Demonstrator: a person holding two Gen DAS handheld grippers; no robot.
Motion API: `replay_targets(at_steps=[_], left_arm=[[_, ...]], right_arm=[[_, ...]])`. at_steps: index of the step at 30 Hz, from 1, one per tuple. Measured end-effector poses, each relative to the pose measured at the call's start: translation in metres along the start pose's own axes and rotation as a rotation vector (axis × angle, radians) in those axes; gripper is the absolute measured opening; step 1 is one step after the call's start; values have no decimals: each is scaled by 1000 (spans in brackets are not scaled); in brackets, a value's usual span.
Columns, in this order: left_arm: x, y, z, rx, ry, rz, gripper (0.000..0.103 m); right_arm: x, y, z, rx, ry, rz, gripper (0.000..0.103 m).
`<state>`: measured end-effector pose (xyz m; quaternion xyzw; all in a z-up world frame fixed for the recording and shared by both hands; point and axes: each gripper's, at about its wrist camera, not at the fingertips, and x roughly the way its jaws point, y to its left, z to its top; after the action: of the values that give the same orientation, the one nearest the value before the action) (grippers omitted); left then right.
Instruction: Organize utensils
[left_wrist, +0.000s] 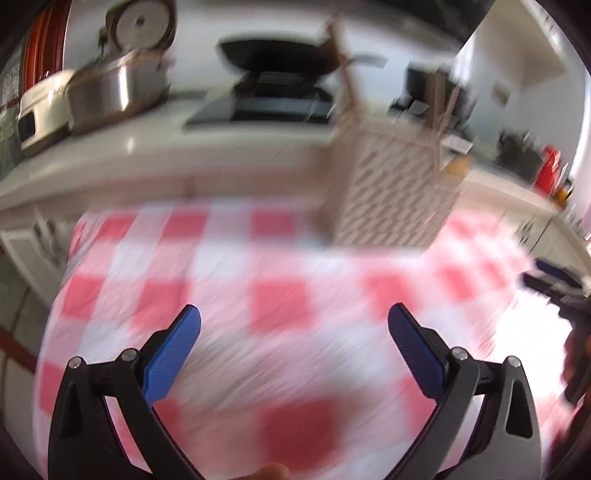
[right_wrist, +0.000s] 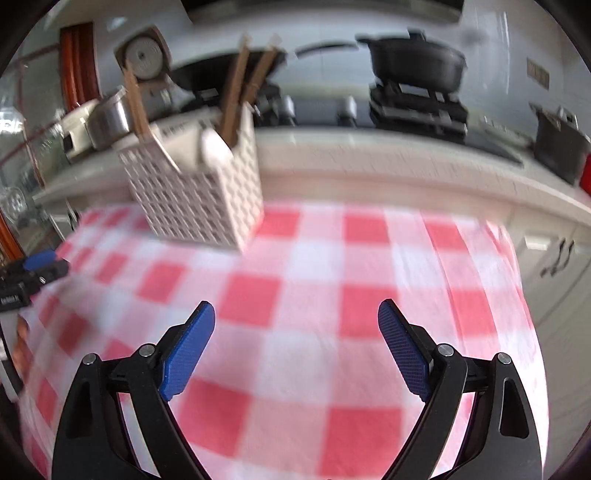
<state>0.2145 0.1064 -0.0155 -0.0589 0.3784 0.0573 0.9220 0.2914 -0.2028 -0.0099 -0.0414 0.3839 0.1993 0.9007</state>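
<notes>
Hovering over checkered cloth: left tool, right tool wide, empty; basket beyond.

Bright daylight, heavy motion blur across both fisheye views, checked tablecloth smeared, white utensil basket soft, glare at the cloth's right edge, dark curved vignette at corners

Motion-blurred utensil basket, checked tablecloth smeared

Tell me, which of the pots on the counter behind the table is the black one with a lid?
The black lidded pot sitting on the stove burner, right of the white basket. The pot at the left is shiny steel instead.
</notes>
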Motion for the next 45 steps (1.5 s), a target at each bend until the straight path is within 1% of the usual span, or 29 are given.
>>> replay_targets(at_steps=[2, 4, 7, 8, 11, 14, 45], left_arm=[[9, 20, -13, 15, 76, 70, 98], [15, 40, -25, 5, 119, 95, 98], [19, 63, -34, -49, 140, 127, 98], [22, 66, -35, -54, 150, 130, 98], [24, 68, -37, -42, 150, 131, 99], [24, 69, -37, -33, 153, 128, 99], [26, 66, -35, -33, 154, 129, 99]], right_arm=[[6, -18, -14, 12, 67, -21, 84], [8, -30, -23, 17, 95, -36, 84], [14, -42, -32, 32, 137, -43, 84], [17, -44, -34, 38, 146, -35, 84], [25, -46, -39, 26, 168, -44, 85], [26, -43, -43, -2, 150, -56, 85], [27, -44, -40, 2, 153, -54, 85]])
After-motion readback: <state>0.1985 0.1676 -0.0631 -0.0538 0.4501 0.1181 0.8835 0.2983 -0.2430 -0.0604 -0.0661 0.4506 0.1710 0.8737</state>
